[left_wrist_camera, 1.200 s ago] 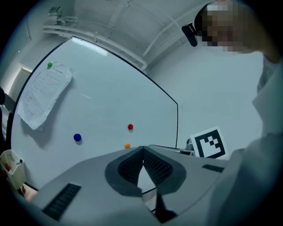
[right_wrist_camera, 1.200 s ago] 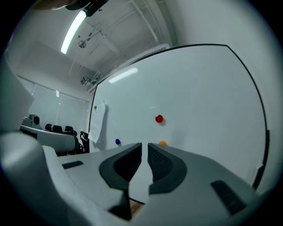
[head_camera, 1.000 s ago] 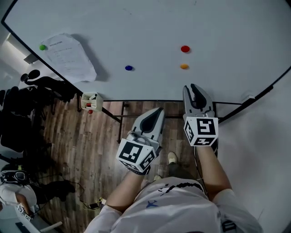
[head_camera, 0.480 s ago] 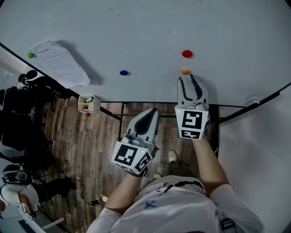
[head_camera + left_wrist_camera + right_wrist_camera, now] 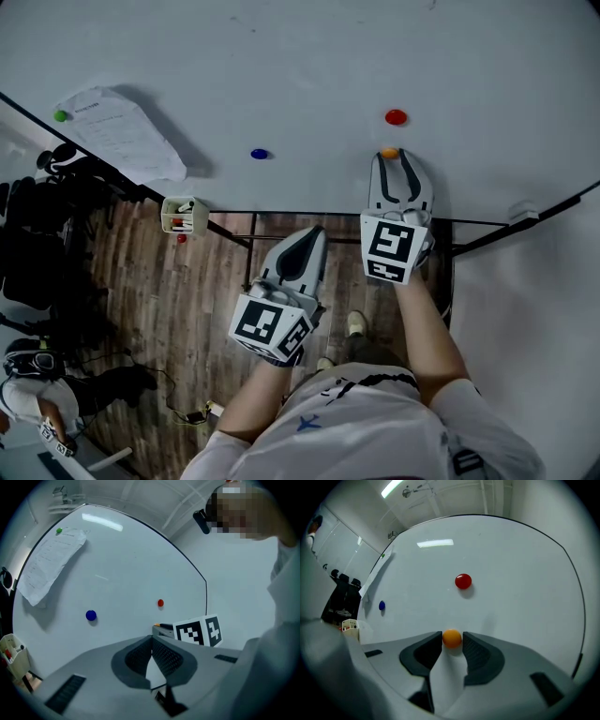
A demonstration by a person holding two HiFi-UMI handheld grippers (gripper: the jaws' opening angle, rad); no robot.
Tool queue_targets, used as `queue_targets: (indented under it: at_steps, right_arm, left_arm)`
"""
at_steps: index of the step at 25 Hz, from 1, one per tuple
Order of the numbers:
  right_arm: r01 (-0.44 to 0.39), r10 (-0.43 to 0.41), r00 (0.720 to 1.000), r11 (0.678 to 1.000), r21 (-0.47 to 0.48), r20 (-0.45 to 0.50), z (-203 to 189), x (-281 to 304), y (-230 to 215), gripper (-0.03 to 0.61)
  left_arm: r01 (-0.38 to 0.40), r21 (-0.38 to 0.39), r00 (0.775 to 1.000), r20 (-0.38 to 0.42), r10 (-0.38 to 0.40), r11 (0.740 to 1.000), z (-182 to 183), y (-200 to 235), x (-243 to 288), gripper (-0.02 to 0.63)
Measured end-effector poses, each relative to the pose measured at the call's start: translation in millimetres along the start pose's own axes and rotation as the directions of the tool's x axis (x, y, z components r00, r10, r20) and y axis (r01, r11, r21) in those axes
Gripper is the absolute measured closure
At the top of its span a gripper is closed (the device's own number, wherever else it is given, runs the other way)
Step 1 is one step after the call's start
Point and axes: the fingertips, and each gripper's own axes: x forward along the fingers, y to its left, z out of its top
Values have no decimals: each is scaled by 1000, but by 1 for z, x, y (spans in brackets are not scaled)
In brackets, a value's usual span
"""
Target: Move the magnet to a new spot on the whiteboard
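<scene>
Right gripper (image 5: 395, 161), jaws just spread, straddles the orange magnet (image 5: 452, 638) on the whiteboard (image 5: 281, 66) so I can pinch it (my left gripper (image 5: 314, 234), clenched empty, hangs back).

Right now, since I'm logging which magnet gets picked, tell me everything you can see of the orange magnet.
The orange magnet is a small, round, glossy disc, plastic-looking, stuck flat on the whiteboard directly below the red magnet. It sits between the tips of the right tool, whose jaws have just been opening and flank it closely on both sides. Whether either pad touches it is unclear.
</scene>
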Motion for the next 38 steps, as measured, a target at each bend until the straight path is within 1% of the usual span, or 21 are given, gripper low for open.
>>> queue_targets:
  at_steps: [2, 9, 27, 38]
  right_arm:
    - [16, -16, 1000, 1000, -11, -6, 0, 0, -1, 434]
    - [20, -21, 1000, 1000, -23, -19, 0, 0, 0, 448]
    - [4, -4, 999, 1000, 9, -43, -5, 0, -2, 451]
    - [-61, 61, 998, 998, 11, -24, 0, -24, 11, 451]
  left_arm:
    - [1, 1, 1000, 4, -1, 1000, -1, 3, -1, 603]
    - [-3, -10, 1000, 8, 3, 1000, -3, 10, -5, 603]
    - [-16, -19, 1000, 11, 16, 1000, -6, 14, -16, 603]
    - [-13, -20, 1000, 23, 13, 1000, -5, 6, -19, 603]
